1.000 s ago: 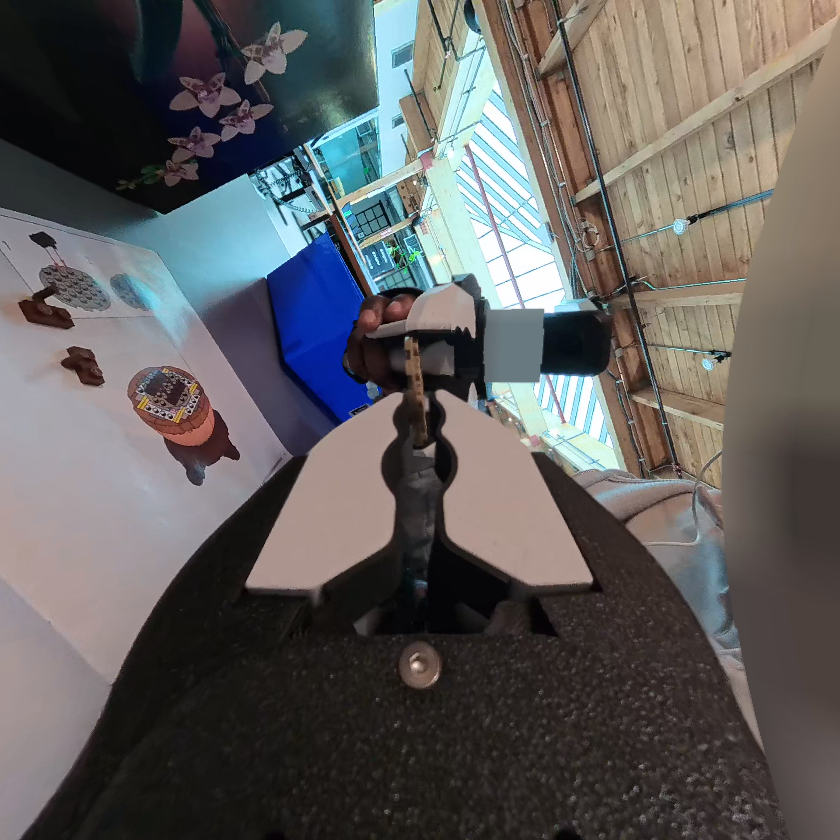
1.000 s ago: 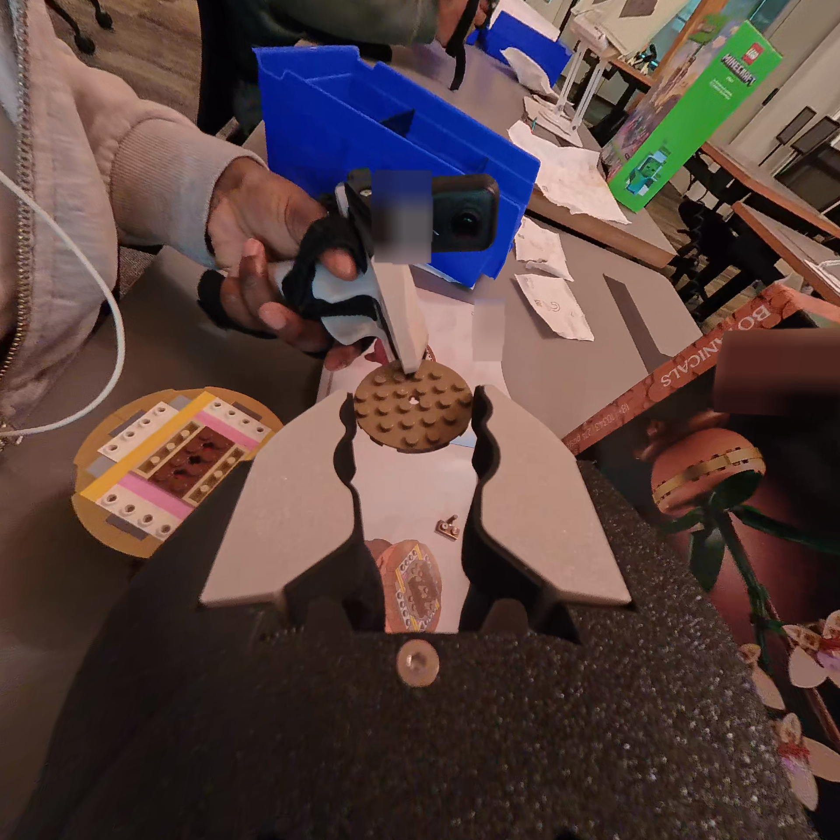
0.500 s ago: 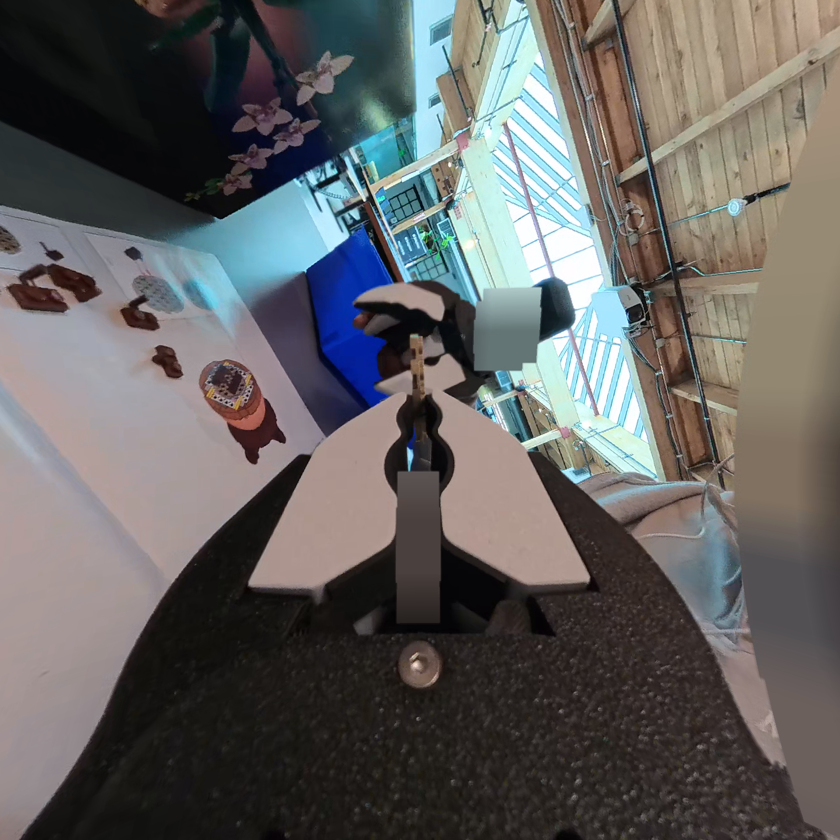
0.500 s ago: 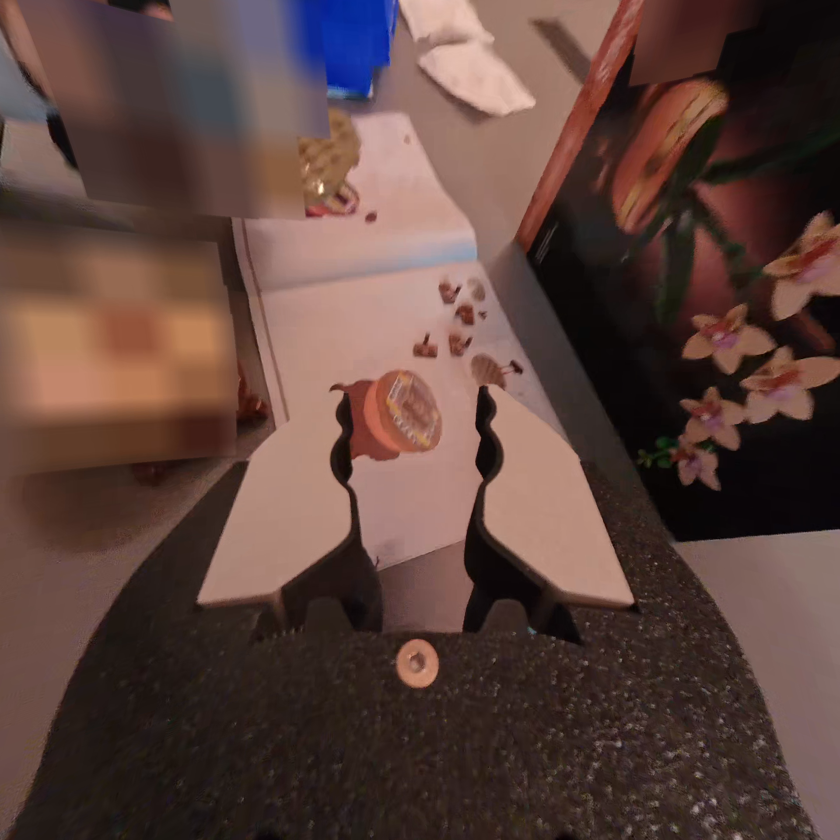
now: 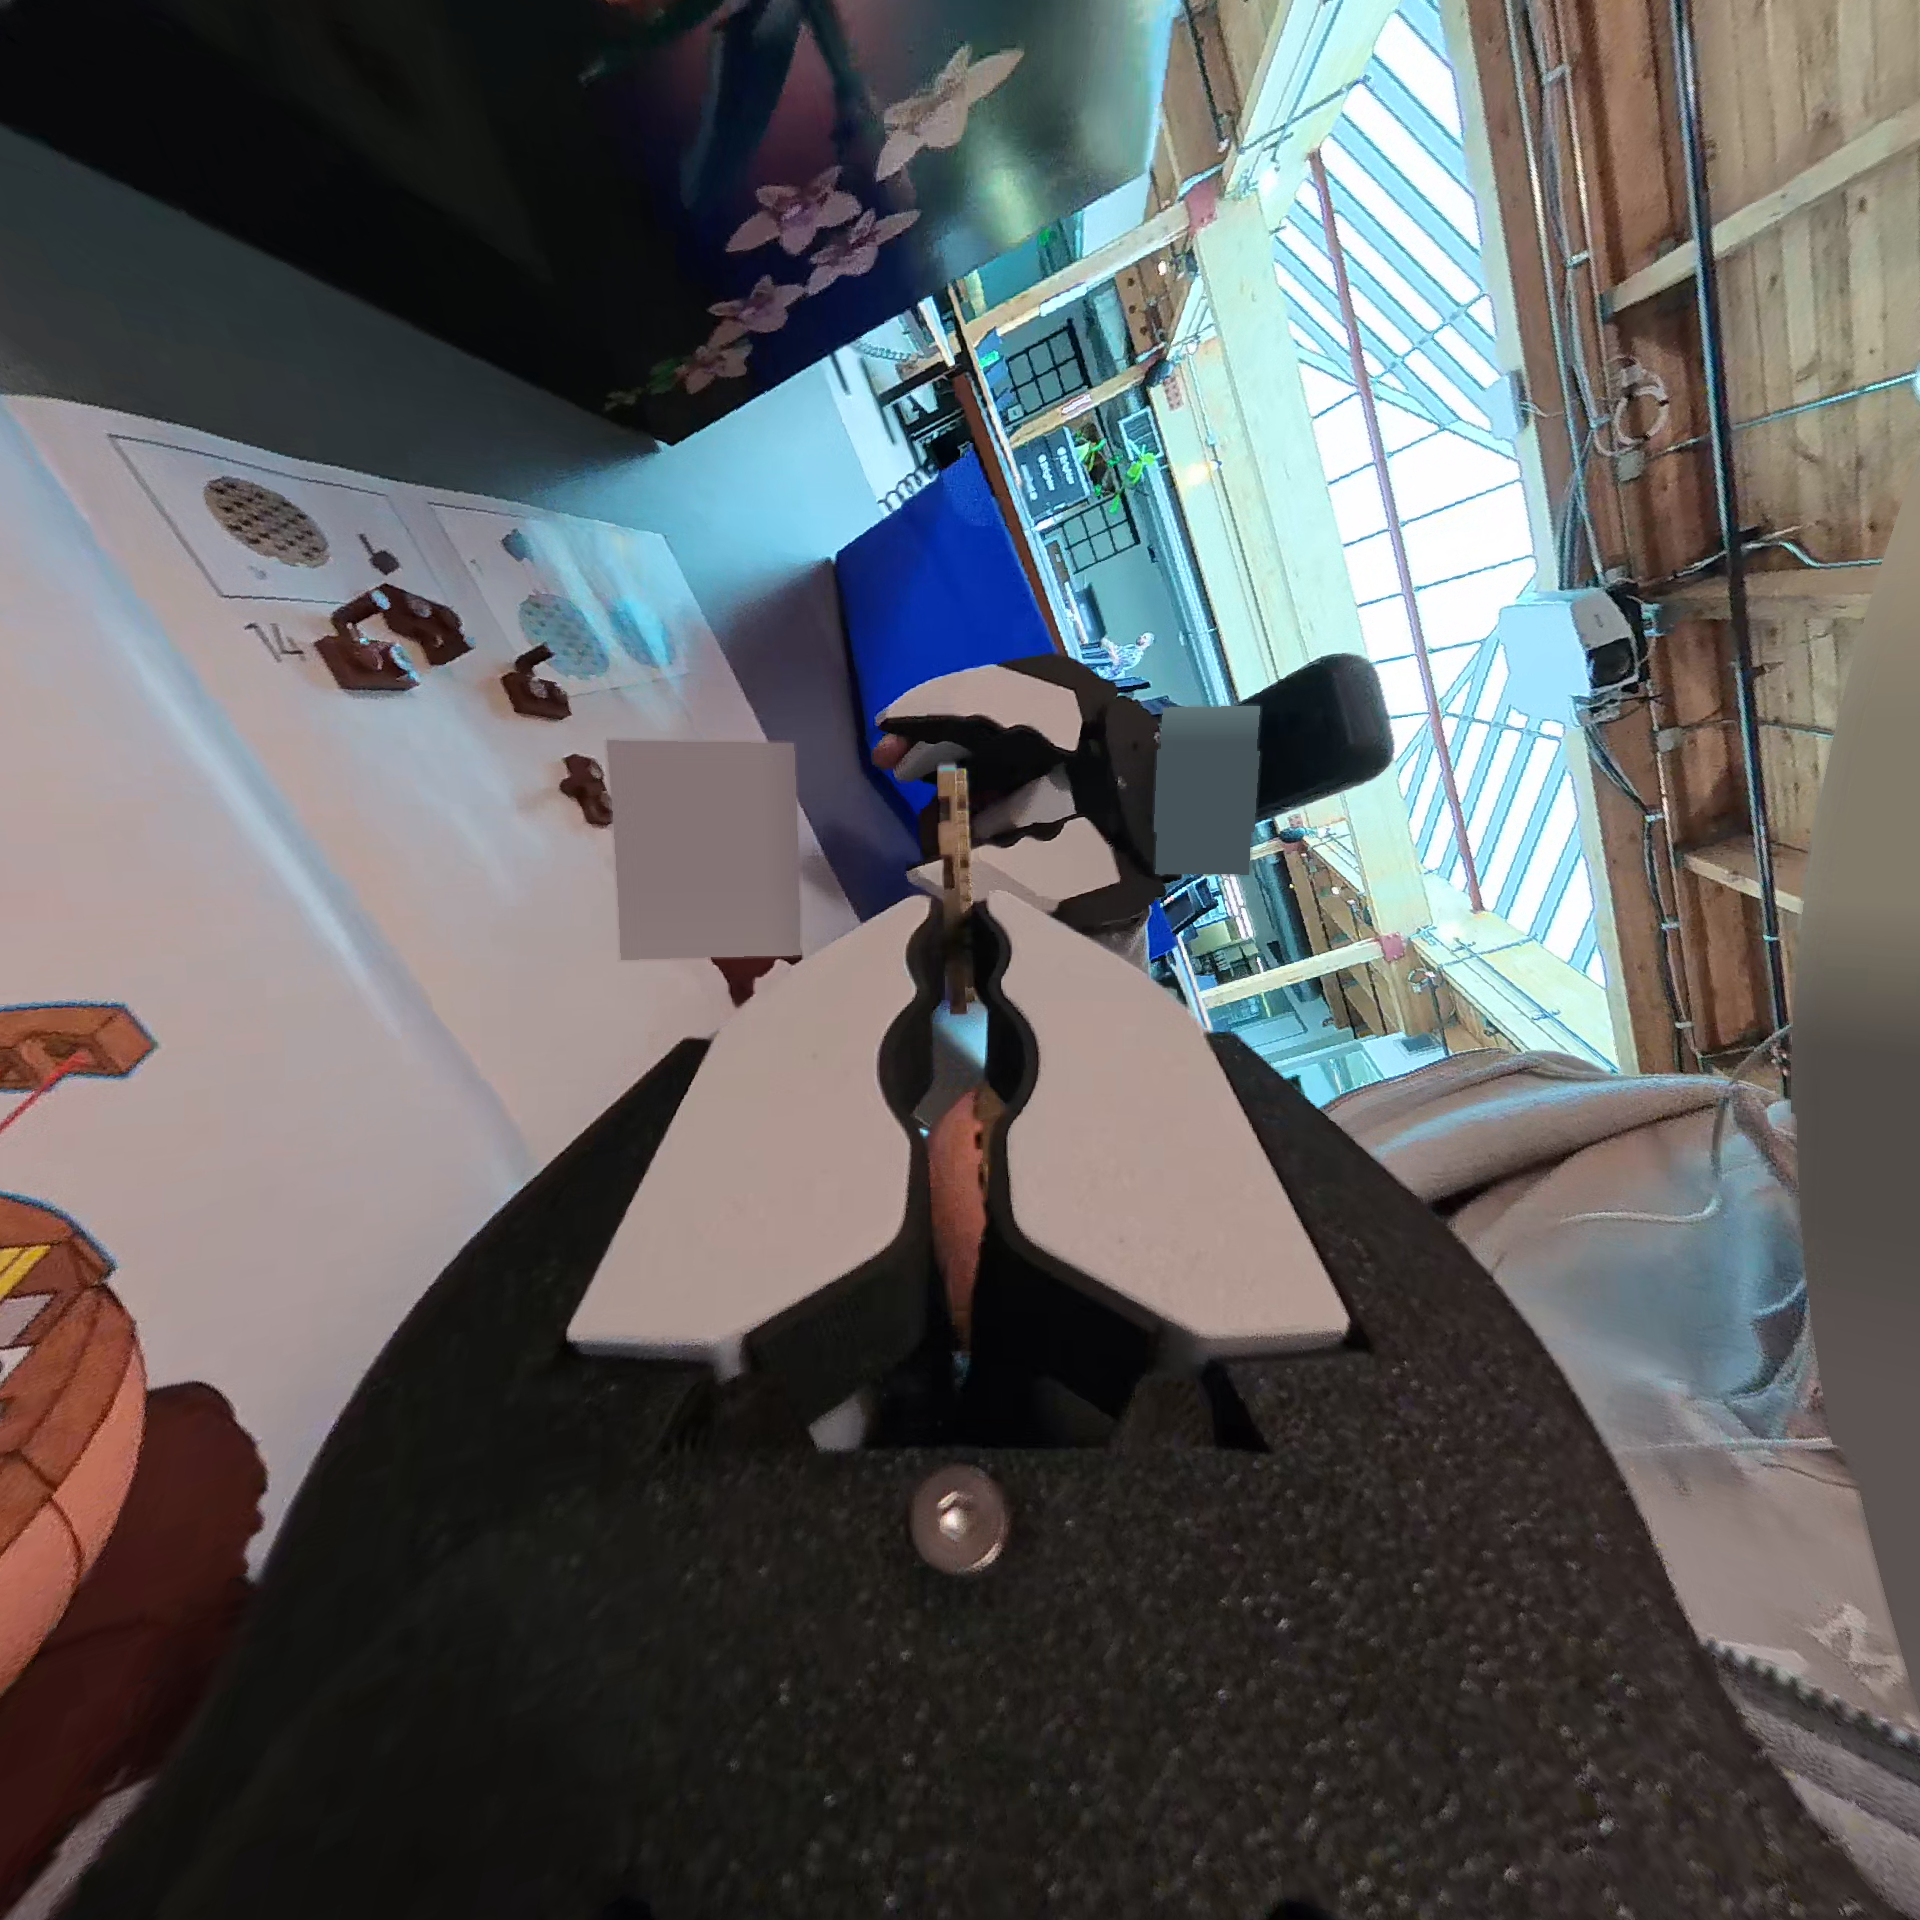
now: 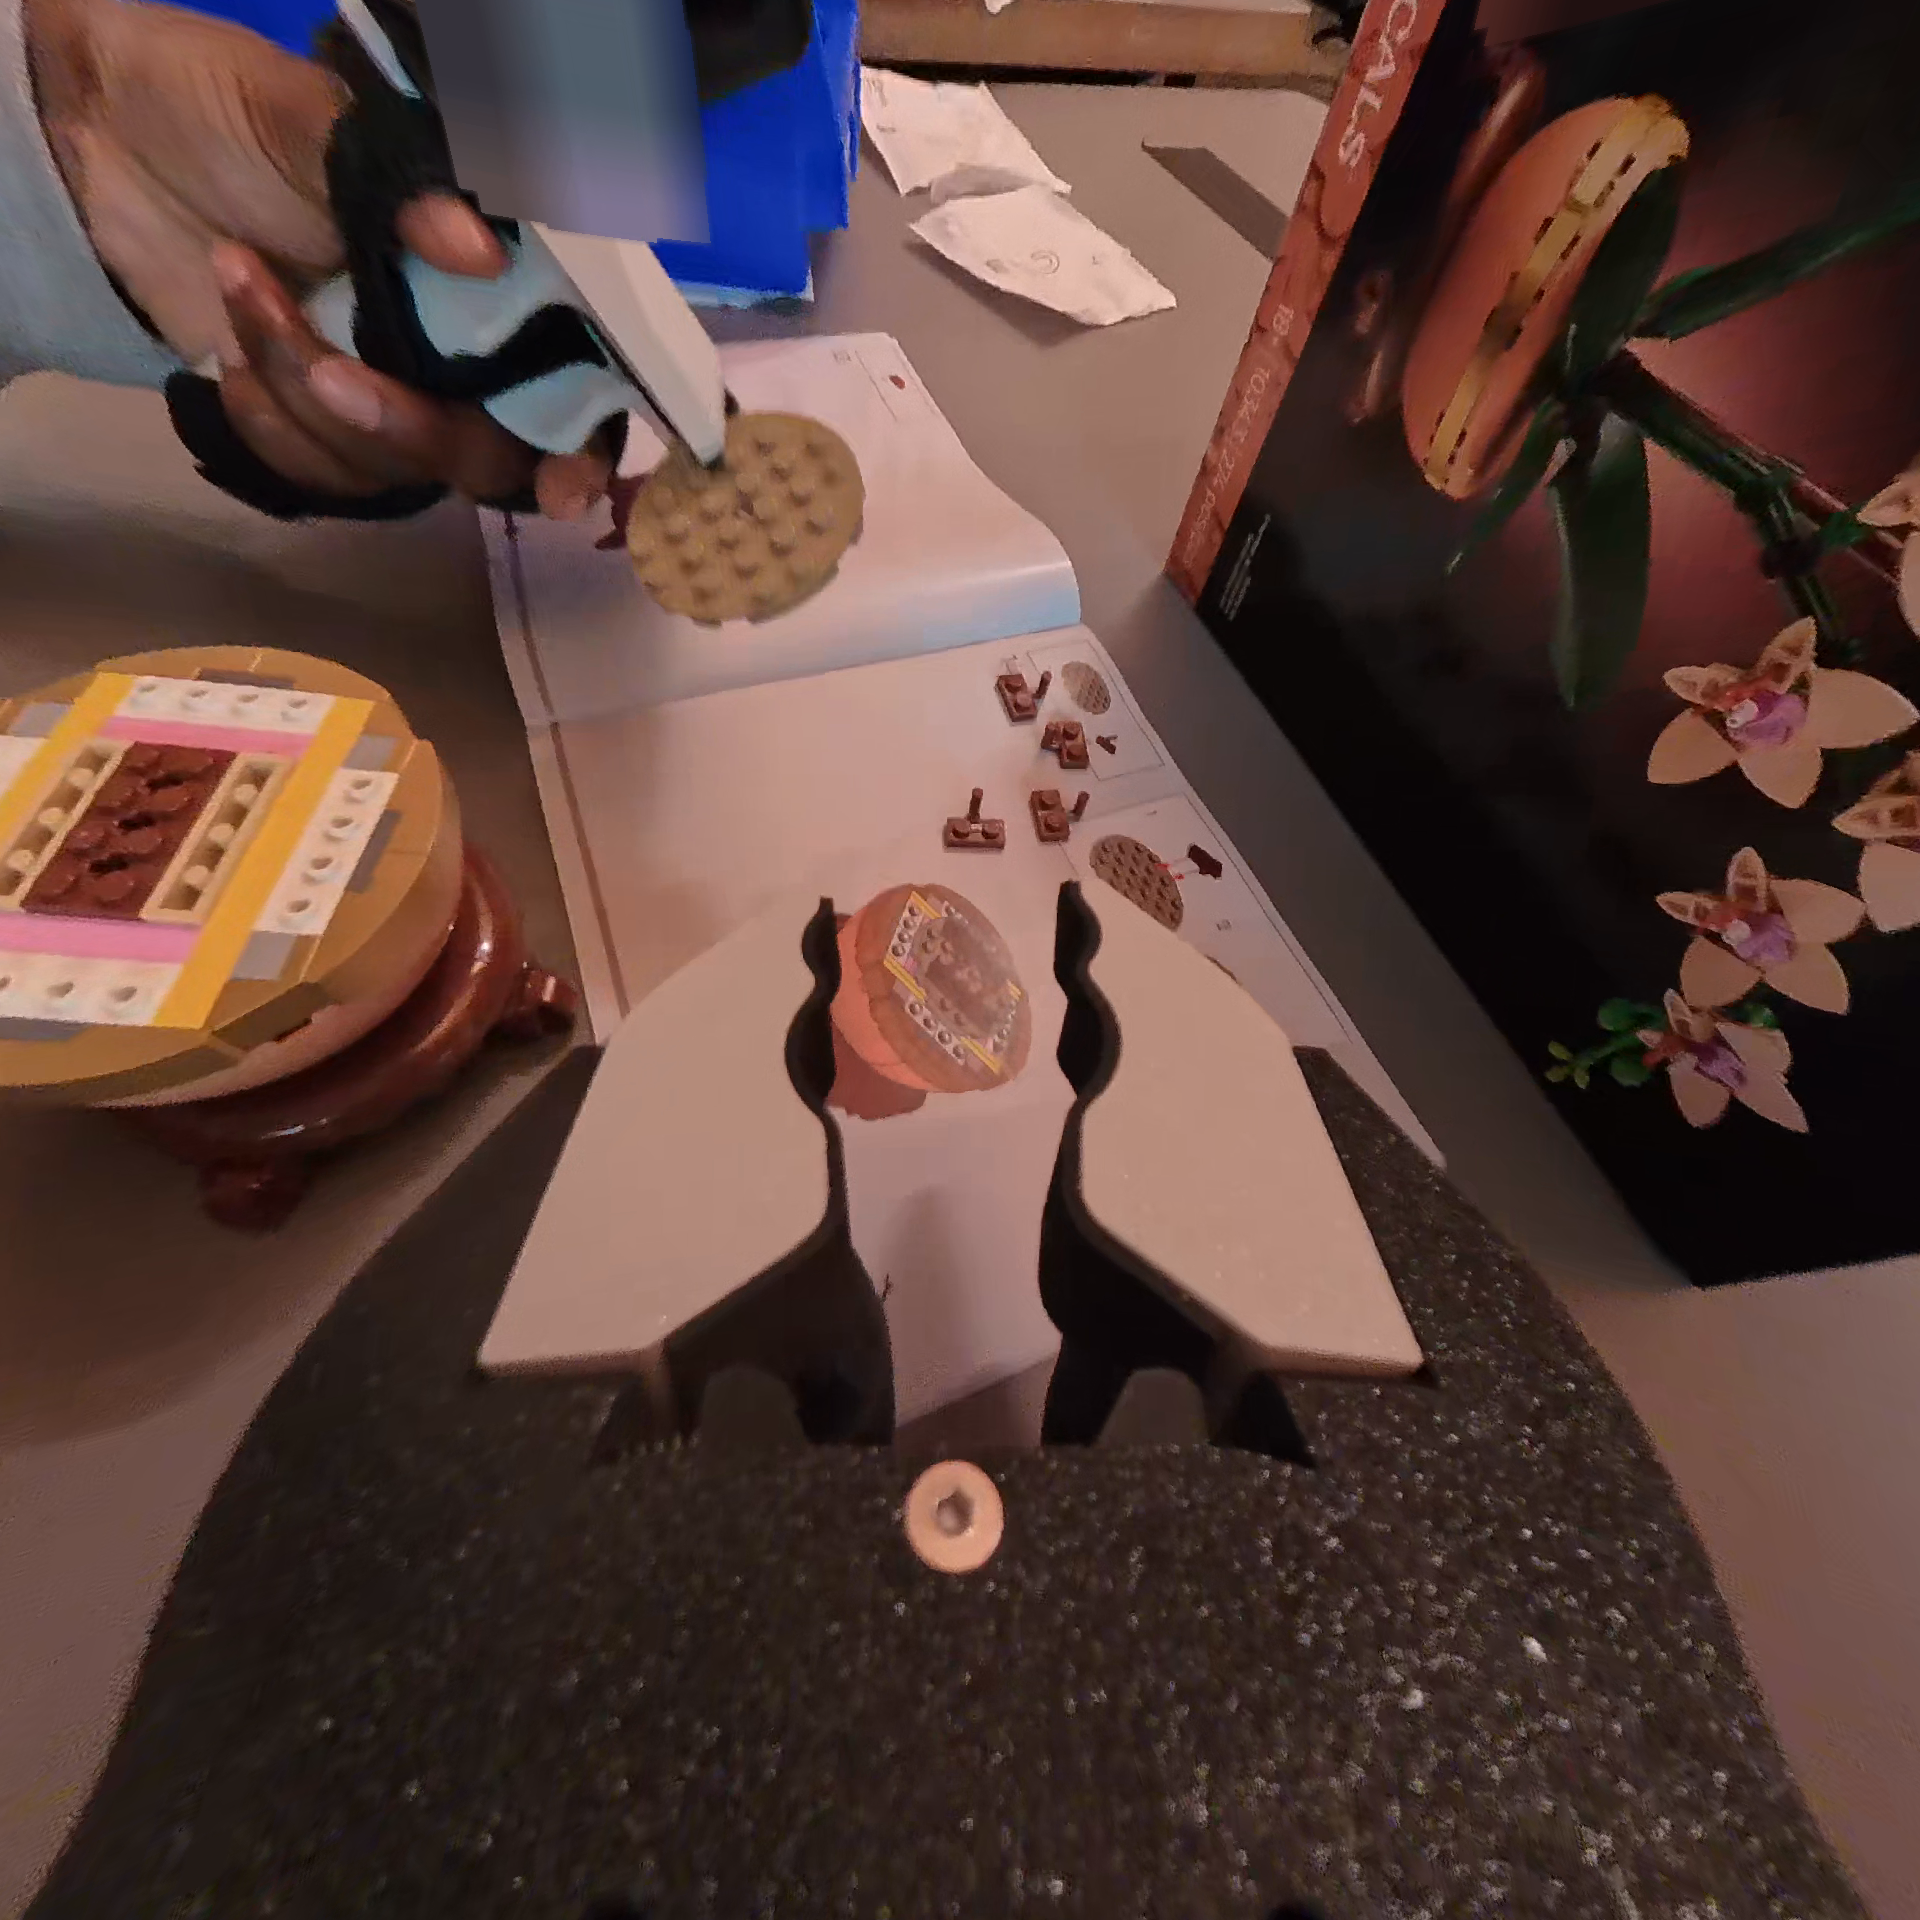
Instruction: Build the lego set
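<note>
My left gripper [image 5: 956, 920] is shut on a round tan studded plate [image 5: 954, 831], seen edge-on between its tips. In the right wrist view that gripper [image 6: 707, 447] holds the plate [image 6: 743, 520] by its rim above the open instruction booklet [image 6: 790, 790]. My right gripper [image 6: 945, 914] is open and empty, low over the booklet, its jaws framing a printed picture of the pot. Several small brown pieces [image 6: 1055, 810] lie on the booklet ahead of it. The round tan pot build [image 6: 187, 831] on a brown base stands to the left.
The dark set box [image 6: 1558, 520] stands upright along the right edge of the booklet. A blue bin [image 6: 769, 156] and paper scraps [image 6: 1029, 239] lie farther back on the grey table [image 6: 260, 1299]. A person's hand and sleeve hold the left gripper. Tip to tip, the grippers are about 10 cm apart.
My right gripper has pulled away from the round plate, which sat between its open jaws, and now hangs over the booklet. The left gripper still holds the plate and has turned a little.
</note>
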Action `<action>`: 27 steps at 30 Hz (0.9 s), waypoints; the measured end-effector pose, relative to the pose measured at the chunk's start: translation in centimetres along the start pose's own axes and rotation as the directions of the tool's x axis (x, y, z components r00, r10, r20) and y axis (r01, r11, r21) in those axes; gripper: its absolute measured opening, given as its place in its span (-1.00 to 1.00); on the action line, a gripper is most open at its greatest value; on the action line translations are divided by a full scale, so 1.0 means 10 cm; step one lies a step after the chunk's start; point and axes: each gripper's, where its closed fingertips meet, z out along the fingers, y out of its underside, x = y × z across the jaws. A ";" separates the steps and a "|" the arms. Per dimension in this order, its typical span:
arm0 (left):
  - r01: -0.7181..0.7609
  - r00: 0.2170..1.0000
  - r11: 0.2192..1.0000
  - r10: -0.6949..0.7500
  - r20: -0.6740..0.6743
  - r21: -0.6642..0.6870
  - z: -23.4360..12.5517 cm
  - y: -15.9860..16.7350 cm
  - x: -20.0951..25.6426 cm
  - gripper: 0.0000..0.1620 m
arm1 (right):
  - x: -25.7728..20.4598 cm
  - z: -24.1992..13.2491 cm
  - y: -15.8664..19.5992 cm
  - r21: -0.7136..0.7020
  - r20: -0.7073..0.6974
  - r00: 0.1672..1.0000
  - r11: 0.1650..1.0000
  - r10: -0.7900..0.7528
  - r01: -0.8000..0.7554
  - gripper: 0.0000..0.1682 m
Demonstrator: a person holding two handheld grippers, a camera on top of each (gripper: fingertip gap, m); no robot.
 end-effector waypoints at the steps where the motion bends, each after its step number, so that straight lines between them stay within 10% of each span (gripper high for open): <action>1: 0.006 1.000 1.000 -0.006 0.003 -0.004 0.01 0.01 -0.02 -0.95 | -0.02 0.03 -0.02 0.016 0.008 1.000 1.000 0.000 0.000 -0.53; 18: 0.091 0.995 0.996 -0.092 -0.040 -0.012 0.11 0.11 -0.07 -0.95 | -0.40 0.27 -0.40 0.199 0.135 0.986 0.978 -0.095 0.067 -0.39; 27: 0.067 0.998 0.998 -0.067 -0.002 -0.003 0.09 0.08 -0.14 -0.95 | -0.06 0.11 -0.17 0.103 -0.007 0.998 0.993 -0.060 0.061 -0.71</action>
